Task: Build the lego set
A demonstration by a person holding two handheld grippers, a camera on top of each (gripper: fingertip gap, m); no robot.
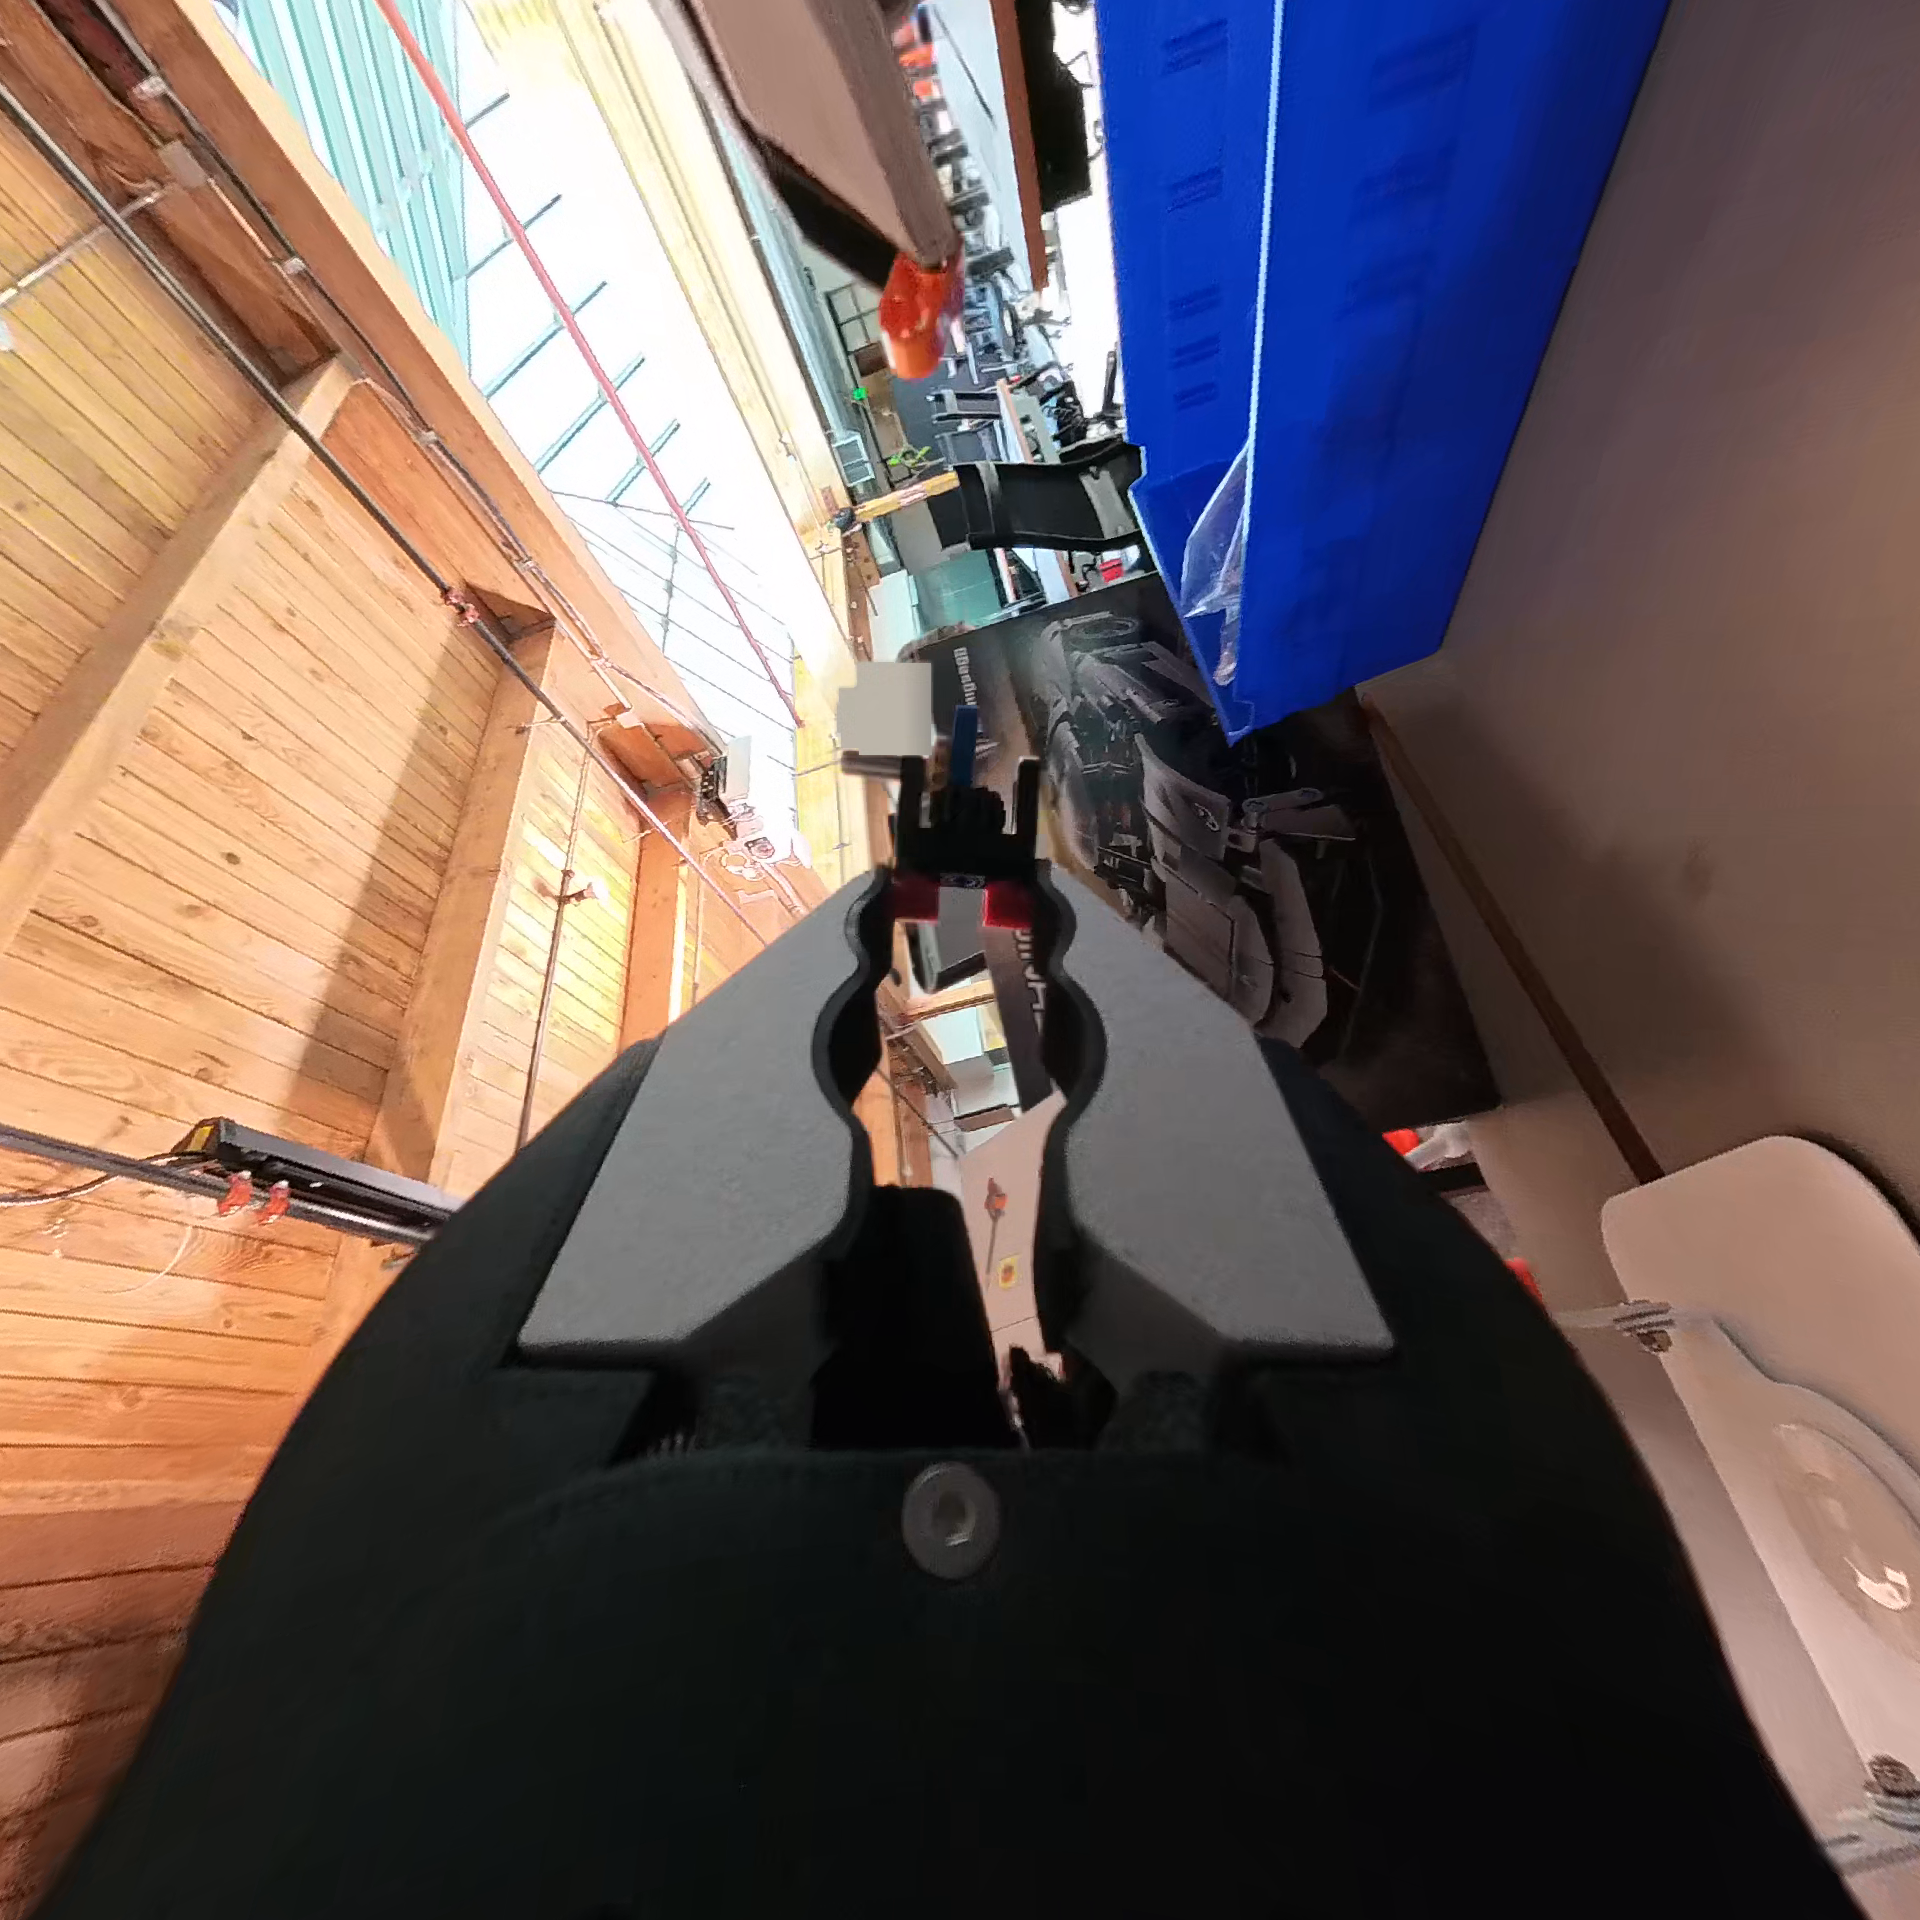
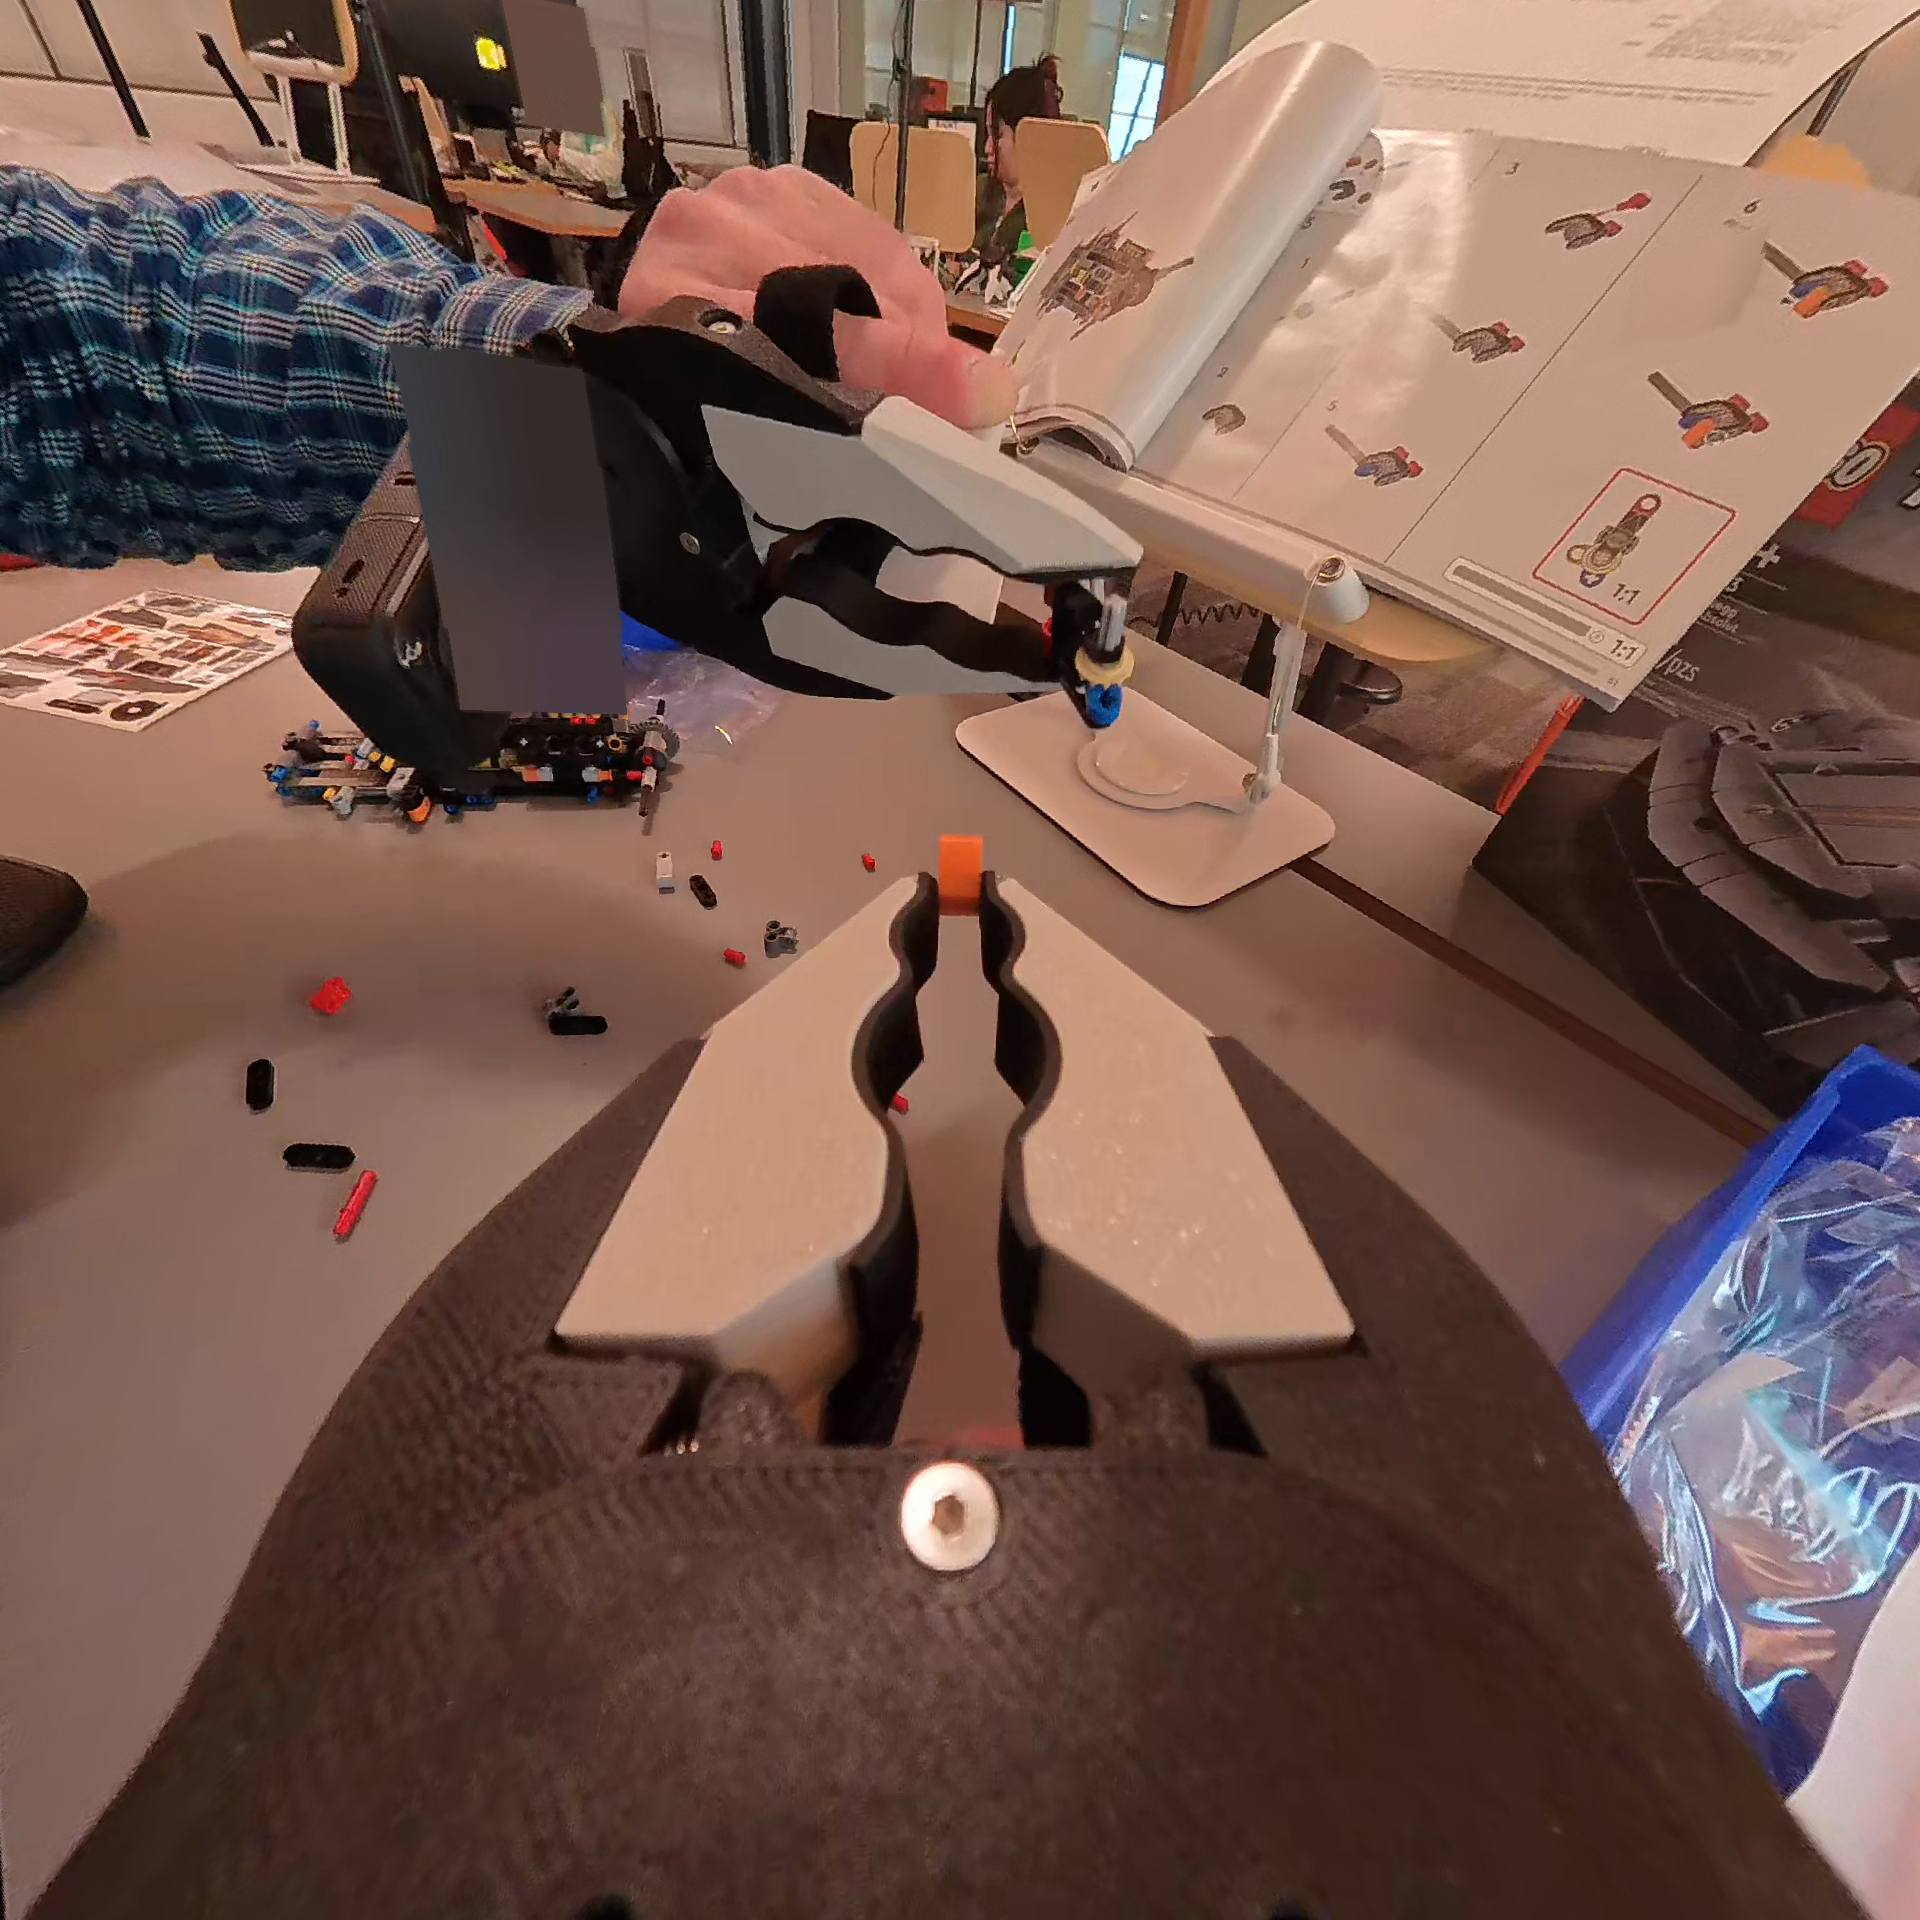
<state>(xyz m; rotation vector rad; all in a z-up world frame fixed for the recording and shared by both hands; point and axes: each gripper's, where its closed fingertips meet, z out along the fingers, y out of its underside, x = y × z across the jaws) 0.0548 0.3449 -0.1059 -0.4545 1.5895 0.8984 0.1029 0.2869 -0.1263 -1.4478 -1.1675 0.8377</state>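
Left gripper (image 1: 961, 899) jaws narrow, clamped on a small sub-assembly (image 1: 961, 831): black core with red bits at the fingertips and a blue pin sticking out past them. In the left wrist view its long axis runs straight out along the fingers, away from the camera. That camera is rolled on its side, so the table edge and blue bin (image 1: 1351, 312) run vertically down the right of the picture.

In the right wrist view the left gripper (image 2: 1086, 644) is held above the table (image 2: 520, 1299), fingers pointing right, and the sub-assembly (image 2: 1099, 675) hangs at the tips with its long axis near vertical, blue end down. It sits over the white base of the stand (image 2: 1195, 831) carrying the manual (image 2: 1455, 364), not touching the base.

Right gripper (image 2: 961, 894) jaws narrow, pinching an orange piece (image 2: 959, 871) right at the tips; it stands upright, top poking above the fingers, clear of the table.

Chassis (image 2: 488, 769) lies on the table to the left, long axis left to right. Loose parts (image 2: 332, 995), red and black, are scattered between it and the right gripper.
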